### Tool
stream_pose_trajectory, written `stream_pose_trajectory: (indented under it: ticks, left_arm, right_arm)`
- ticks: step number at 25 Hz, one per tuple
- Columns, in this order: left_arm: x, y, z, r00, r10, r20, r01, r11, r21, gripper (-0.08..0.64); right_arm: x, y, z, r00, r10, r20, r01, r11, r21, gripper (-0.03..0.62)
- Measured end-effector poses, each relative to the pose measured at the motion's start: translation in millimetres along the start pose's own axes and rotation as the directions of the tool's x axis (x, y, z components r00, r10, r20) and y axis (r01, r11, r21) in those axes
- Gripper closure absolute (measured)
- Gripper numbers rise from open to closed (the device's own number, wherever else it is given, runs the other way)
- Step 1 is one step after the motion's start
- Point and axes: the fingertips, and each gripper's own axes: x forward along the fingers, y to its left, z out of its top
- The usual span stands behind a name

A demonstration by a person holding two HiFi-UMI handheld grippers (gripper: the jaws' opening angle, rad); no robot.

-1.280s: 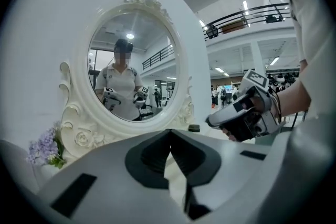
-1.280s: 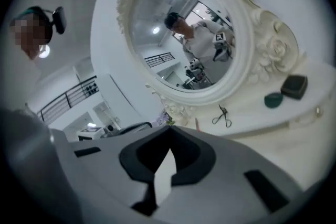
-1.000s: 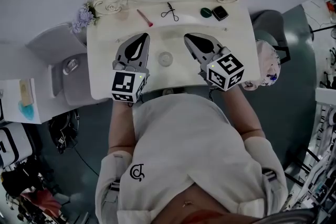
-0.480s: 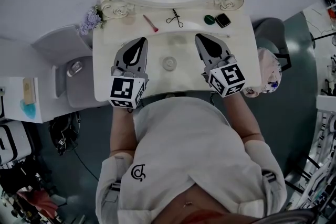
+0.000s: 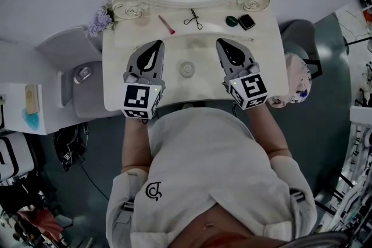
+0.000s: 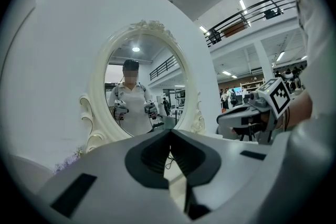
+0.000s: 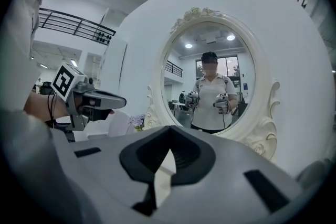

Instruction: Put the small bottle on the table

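Note:
A small round pale thing (image 5: 186,69), seemingly the small bottle seen from above, stands on the white dressing table (image 5: 270,61) between my two grippers. My left gripper (image 5: 156,43) hovers just left of it, shut, with nothing between its jaws. My right gripper (image 5: 220,42) hovers just right of it, also shut and empty. In the left gripper view the left gripper (image 6: 169,131) points at the oval mirror (image 6: 139,92), with the right gripper (image 6: 226,119) off to its right. The right gripper view shows the right gripper (image 7: 169,127) closed too, and the left gripper (image 7: 118,103) at its left. Neither gripper view shows the bottle.
Along the table's back lie a pink stick (image 5: 166,25), a scissor-like tool (image 5: 194,19), a green round item (image 5: 232,21) and a black compact (image 5: 246,21). Purple flowers (image 5: 100,21) sit at the back left corner. A grey seat (image 5: 87,87) stands left, a patterned bag (image 5: 296,81) right.
The head view has shifted a little, so the table sits slightly further right. Both grippers stay shut beside the bottle; the right one's marker cube has turned slightly.

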Motion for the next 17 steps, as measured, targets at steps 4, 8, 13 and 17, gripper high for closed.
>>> stream_pose_trajectory:
  ticks: [4, 8, 13, 17]
  left_arm:
    - [1, -4, 0, 1.000, 0.000, -0.008, 0.000, 1.000, 0.011, 0.546]
    - [2, -9, 1, 1.000, -0.009, 0.000, 0.009, 1.000, 0.011, 0.546]
    - [2, -17, 8, 0.998, -0.060, 0.020, 0.060, 0.998, 0.002, 0.546]
    - [2, -16, 15, 0.998, -0.048, 0.035, 0.048, 0.999, 0.019, 0.546]
  right_arm:
    - [-2, 3, 2, 1.000, 0.005, 0.007, -0.005, 1.000, -0.021, 0.588]
    - [-3, 3, 1, 1.000, 0.008, 0.009, -0.008, 1.000, -0.015, 0.588]
    - [-6, 6, 2, 1.000, 0.002, -0.006, -0.002, 1.000, -0.004, 0.588]
    - [-7, 5, 4, 1.000, -0.003, -0.006, 0.003, 1.000, -0.004, 0.588]
